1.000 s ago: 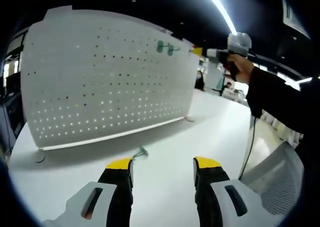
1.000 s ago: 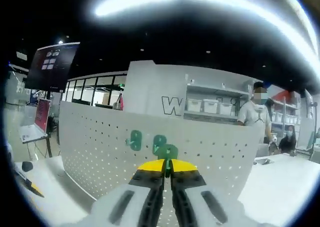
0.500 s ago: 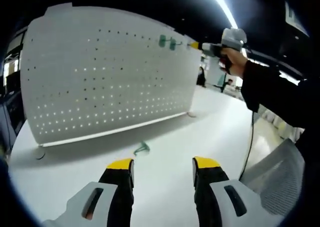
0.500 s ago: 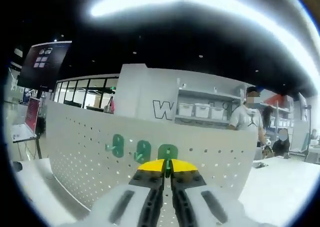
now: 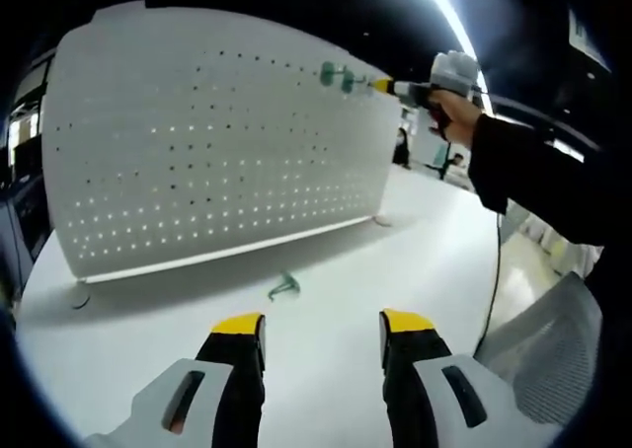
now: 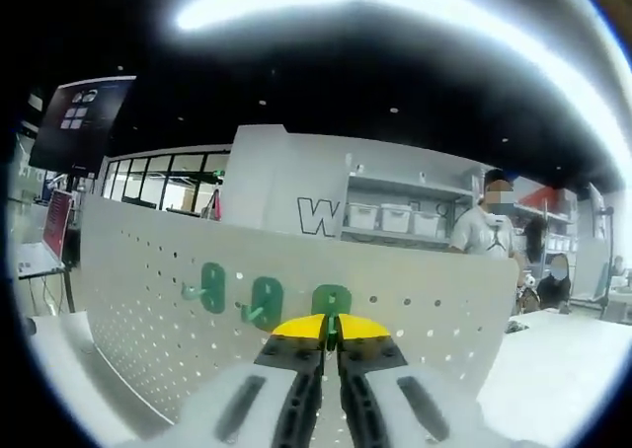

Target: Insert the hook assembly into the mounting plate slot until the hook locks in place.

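Note:
A white perforated mounting plate (image 5: 197, 142) stands upright on the white table (image 5: 326, 330); it also spans the right gripper view (image 6: 415, 320). Two green hooks (image 6: 212, 287) (image 6: 265, 300) hang in its top rows. My right gripper (image 6: 331, 322) is shut on a third green hook (image 6: 332, 300), held against the plate beside them. In the left gripper view that gripper (image 5: 380, 86) sits at the plate's top right next to green hooks (image 5: 336, 73). A loose green hook (image 5: 283, 288) lies on the table ahead of my open left gripper (image 5: 321, 325).
A person's dark sleeve (image 5: 533, 186) reaches in from the right. A grey mesh chair (image 5: 548, 344) stands at the table's right edge. Behind the plate are shelves with bins (image 6: 405, 211), a dark screen (image 6: 79, 122) and people (image 6: 484, 231).
The right gripper has shifted right along the plate's top rows with its hook; the two hung hooks now sit further left in its view. The left gripper stays low and open.

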Motion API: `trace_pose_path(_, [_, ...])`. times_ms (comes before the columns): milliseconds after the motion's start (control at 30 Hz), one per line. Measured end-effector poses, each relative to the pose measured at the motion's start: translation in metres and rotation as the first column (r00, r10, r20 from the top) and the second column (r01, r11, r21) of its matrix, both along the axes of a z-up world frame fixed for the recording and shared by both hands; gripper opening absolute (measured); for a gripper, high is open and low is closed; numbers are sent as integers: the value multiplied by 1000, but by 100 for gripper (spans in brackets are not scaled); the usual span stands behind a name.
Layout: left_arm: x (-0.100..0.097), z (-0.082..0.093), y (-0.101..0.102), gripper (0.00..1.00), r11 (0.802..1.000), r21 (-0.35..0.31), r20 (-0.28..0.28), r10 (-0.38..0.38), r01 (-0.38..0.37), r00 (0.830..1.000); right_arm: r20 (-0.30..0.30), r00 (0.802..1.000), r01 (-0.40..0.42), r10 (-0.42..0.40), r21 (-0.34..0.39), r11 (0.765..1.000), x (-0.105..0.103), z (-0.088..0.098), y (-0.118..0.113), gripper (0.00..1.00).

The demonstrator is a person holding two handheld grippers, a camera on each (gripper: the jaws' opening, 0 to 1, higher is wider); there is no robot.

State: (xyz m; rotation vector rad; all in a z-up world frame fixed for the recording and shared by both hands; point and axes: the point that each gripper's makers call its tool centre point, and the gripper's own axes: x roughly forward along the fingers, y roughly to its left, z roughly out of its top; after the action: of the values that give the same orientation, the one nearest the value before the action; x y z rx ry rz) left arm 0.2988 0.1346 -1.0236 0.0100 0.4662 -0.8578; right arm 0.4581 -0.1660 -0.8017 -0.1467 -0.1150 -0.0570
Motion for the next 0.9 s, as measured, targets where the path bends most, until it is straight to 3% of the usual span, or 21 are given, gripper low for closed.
trace_pose_path(900, [1,-4,3,46,1000,3,-16,8,-7,1000,-15,1000,3,-3,-15,1000,13,-3,-5,1])
